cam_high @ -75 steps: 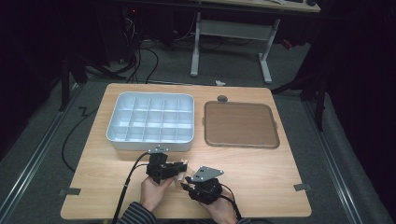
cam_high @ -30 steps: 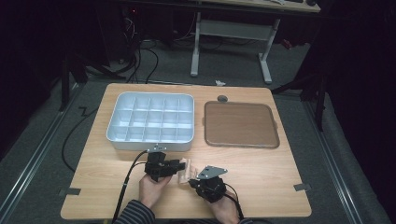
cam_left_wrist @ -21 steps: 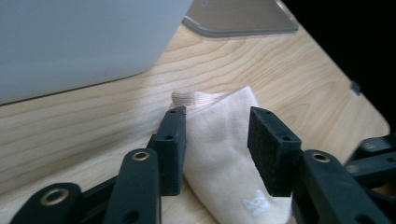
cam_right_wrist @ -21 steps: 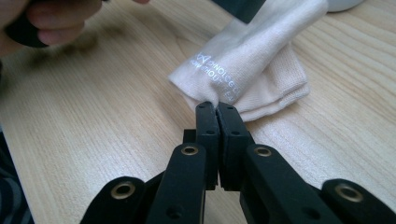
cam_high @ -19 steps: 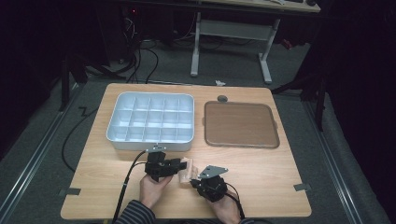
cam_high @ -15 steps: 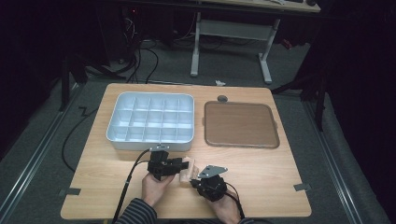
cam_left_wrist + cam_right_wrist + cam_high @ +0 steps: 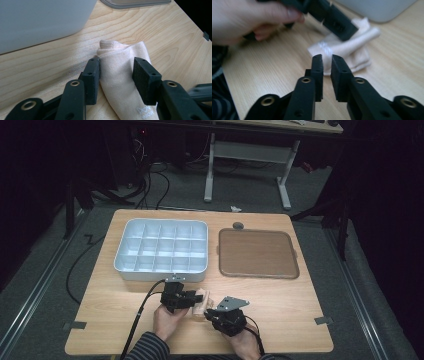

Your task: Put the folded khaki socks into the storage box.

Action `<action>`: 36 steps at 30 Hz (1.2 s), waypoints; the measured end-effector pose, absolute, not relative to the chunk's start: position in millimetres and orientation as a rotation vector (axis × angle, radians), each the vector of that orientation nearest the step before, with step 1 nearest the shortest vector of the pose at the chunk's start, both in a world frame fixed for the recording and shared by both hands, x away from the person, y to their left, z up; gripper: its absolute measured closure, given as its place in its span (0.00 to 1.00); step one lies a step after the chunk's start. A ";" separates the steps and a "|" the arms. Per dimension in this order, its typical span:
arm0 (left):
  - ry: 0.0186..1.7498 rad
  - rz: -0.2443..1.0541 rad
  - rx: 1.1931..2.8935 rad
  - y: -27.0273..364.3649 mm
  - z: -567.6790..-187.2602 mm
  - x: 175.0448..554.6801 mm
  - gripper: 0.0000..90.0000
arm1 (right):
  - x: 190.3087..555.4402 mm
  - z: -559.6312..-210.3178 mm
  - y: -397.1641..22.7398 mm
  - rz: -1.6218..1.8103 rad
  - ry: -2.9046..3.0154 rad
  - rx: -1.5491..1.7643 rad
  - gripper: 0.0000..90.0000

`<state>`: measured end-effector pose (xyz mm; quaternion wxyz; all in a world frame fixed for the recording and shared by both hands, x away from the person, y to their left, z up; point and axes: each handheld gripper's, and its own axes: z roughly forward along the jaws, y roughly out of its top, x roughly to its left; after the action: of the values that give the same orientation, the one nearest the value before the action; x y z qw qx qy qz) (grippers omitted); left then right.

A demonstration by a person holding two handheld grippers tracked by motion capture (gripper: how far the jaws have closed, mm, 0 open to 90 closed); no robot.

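We've got a light wood table (image 7: 300, 300), rectangular with rounded corners, grain running left-right. On it: a white compartment tray (image 7: 161, 250) at far left, a brown flat tray (image 7: 257, 254) just right of it and not touching, a small round grey thing (image 7: 238, 225) at the far edge beyond the brown tray, and a folded pale peach cloth (image 7: 201, 301) near the near edge, centre-left, just nearer than the white tray. We also see two small dark tabs at the table's near corners, left (image 7: 74, 325) and right (image 7: 322, 321).
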<state>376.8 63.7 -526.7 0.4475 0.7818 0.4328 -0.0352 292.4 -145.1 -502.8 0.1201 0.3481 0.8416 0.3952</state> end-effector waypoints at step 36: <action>1.085 -0.086 1.961 63.4 -529.4 375.2 0.66 | 324.6 -503.7 -144.2 1.149 2.340 1.088 0.97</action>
<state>375.2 63.4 -529.4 0.4346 0.7874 0.4358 -0.0345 324.6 -144.2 -503.7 0.1575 0.3804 0.8180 0.4017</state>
